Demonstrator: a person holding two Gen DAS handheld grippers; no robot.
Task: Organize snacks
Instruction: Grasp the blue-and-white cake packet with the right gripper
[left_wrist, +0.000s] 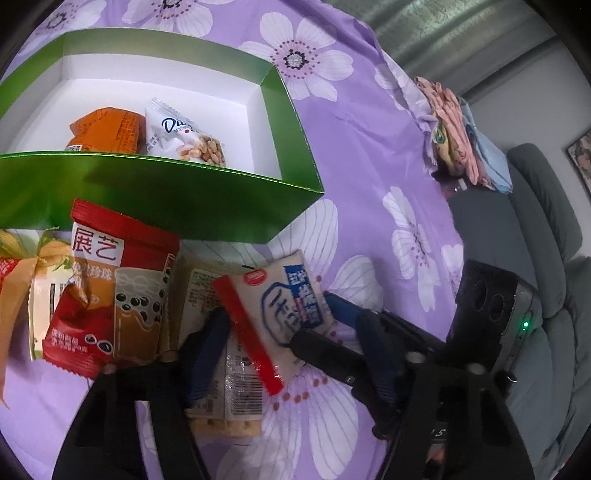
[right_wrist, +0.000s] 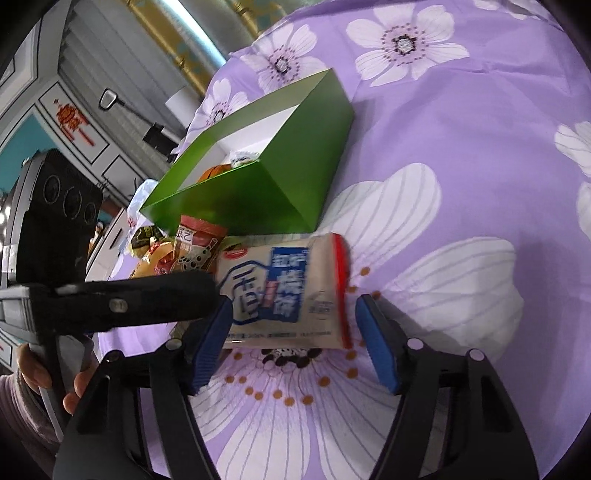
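A cream biscuit packet (left_wrist: 280, 299) with blue writing and a red end strip lies tilted on a clear cracker packet (left_wrist: 225, 391). My left gripper (left_wrist: 291, 332) straddles it, its left pad beside the red strip. Its right pad stands clear, with a finger of the right gripper in between. In the right wrist view the same packet (right_wrist: 284, 291) sits between the pads of my right gripper (right_wrist: 291, 306). The left pad is at its edge and a small gap shows at the right pad. The green box (left_wrist: 166, 195) behind holds an orange packet (left_wrist: 107, 129) and a white peanut packet (left_wrist: 181, 136).
A red milk-tea packet (left_wrist: 110, 295) and a corn-print packet (left_wrist: 40, 277) lie left of the grippers, in front of the box. Purple flowered cloth (right_wrist: 443, 147) covers the surface. Folded cloths (left_wrist: 454, 129) sit at its far edge, with a grey sofa (left_wrist: 535, 221) beyond. A hand (right_wrist: 33, 369) holds the left gripper.
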